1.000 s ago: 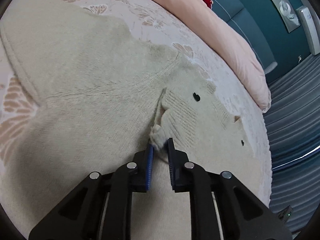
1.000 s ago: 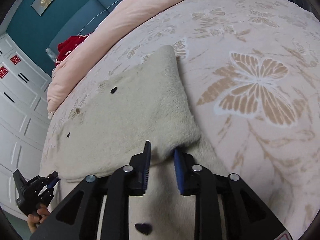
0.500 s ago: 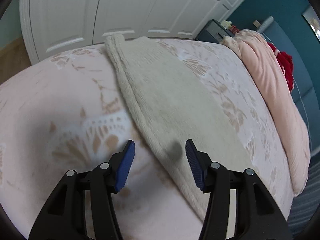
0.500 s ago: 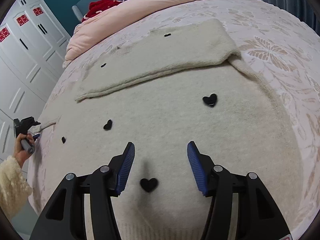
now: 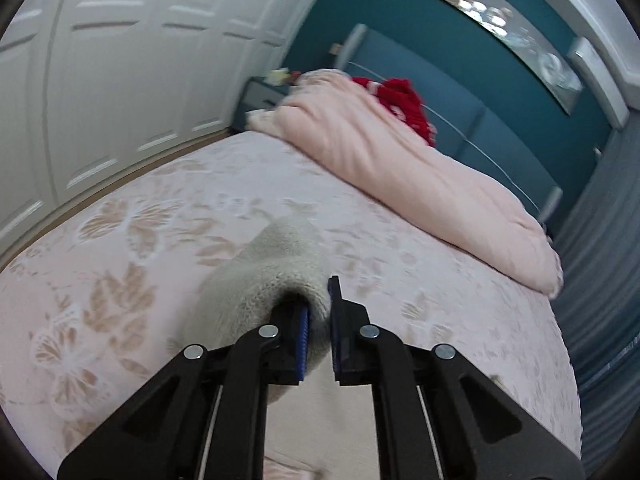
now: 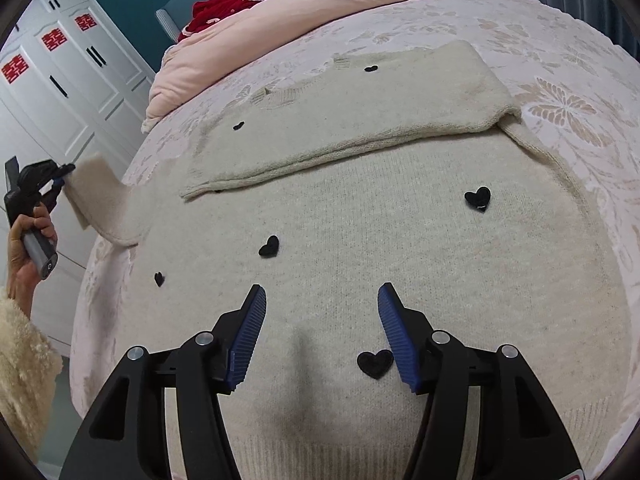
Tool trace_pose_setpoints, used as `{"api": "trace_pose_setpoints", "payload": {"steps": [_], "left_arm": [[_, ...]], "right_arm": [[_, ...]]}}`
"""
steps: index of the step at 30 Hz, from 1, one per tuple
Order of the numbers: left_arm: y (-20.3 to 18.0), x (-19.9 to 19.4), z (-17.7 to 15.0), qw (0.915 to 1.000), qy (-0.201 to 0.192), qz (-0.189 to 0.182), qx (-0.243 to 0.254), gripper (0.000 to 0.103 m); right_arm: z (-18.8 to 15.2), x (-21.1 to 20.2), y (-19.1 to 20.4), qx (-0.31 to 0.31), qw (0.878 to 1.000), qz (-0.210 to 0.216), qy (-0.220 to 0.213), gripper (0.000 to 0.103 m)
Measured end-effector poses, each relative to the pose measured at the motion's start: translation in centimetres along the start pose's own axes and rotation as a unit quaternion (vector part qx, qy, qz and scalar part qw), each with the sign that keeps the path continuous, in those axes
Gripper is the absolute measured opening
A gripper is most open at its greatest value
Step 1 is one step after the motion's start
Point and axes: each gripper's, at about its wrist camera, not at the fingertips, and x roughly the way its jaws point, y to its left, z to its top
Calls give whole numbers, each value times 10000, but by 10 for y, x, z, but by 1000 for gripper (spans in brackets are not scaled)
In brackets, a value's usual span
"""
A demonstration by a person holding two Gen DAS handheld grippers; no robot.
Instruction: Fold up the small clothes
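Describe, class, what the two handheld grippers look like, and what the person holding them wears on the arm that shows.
The right gripper has black angular plastic arms with silver round bolts and ribbed blue pads on its fingers. The left gripper is built the same; the right wrist view shows its grey cylindrical handle. The cream fluffy fleece sleeve covers the left arm. No cables or markings show.
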Motion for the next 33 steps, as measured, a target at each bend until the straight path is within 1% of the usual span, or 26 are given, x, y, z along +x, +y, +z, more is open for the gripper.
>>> {"api": "trace_pose_setpoints", "payload": {"steps": [2, 3, 5, 6, 9, 10, 11, 12, 13, 14, 15, 16, 18, 20, 23, 24, 25, 27, 29, 30, 31, 32, 33], "left_arm": [[-59, -6, -22, 9981, 143, -431, 408, 8], [-85, -5, -38, 9961, 304, -616, 546, 8], [-123, 4, -78, 9910, 743, -879, 682, 9], [-135, 11, -100, 9877, 989, -974, 720, 9], [-152, 35, -171, 9783, 1723, -854, 766, 13], [-145, 40, -192, 9751, 1968, -777, 668, 16], [-138, 40, -208, 9735, 2120, -696, 508, 19], [-128, 36, -219, 9736, 2170, -641, 290, 32], [-117, 27, -229, 9749, 2127, -658, 42, 47], [-106, 15, -236, 9767, 2028, -668, -202, 53], [-95, 4, -242, 9785, 1941, -593, -377, 62], [-86, -7, -248, 9803, 1868, -476, -437, 65], [-68, -25, -255, 9832, 1755, -239, -437, 66], [-50, -44, -263, 9857, 1647, 33, -366, 68], [-27, -63, -276, 9872, 1560, 150, -288, 68], [-22, -67, -279, 9876, 1551, 85, -250, 68], [-20, -70, -281, 9884, 1505, 10, -188, 68], [-21, -74, -282, 9894, 1451, -13, -37, 69], [-23, -74, -284, 9898, 1426, -13, 36, 72], [-23, -72, -283, 9897, 1431, -44, 31, 75], [-24, -72, -283, 9896, 1439, -70, -4, 77], [-24, -71, -280, 9891, 1466, -128, -61, 78], [-22, -72, -278, 9884, 1500, -188, -171, 78]], "right_arm": [[1, -6, -4, 68, 9999, 37, -83, 58], [2, -8, -5, 69, 9999, 24, -105, 59], [3, -14, -11, 32, 9998, -36, -182, 60], [4, -18, -15, 28, 9997, -60, -228, 61], [8, -26, -30, 80, 9993, -147, -320, 64], [11, -28, -34, 83, 9993, -155, -333, 64], [14, -28, -37, 79, 9993, -161, -335, 64], [18, -29, -39, 54, 9993, -166, -337, 64], [23, -28, -39, 13, 9993, -127, -354, 65], [30, -26, -37, -35, 9993, -69, -353, 67], [37, -22, -31, -151, 9993, -53, -326, 68], [45, -16, -22, -314, 9990, -55, -320, 68], [59, -5, 5, -768, 9961, -152, -398, 68], [72, 10, 43, -1335, 9896, -237, -482, 68], [86, 43, 108, -2251, 9729, -342, -403, 69], [88, 55, 128, -2506, 9668, -356, -339, 70], [90, 71, 147, -2718, 9615, -350, -211, 70], [92, 102, 178, -3029, 9521, -423, 54, 70], [91, 136, 194, -3172, 9458, -513, 473, 69], [92, 154, 197, -3137, 9450, -611, 697, 67], [93, 166, 196, -3082, 9448, -767, 809, 52], [96, 172, 194, -3024, 9451, -957, 787, 31], [102, 168, 190, -2883, 9504, -925, 710, 24]]}}
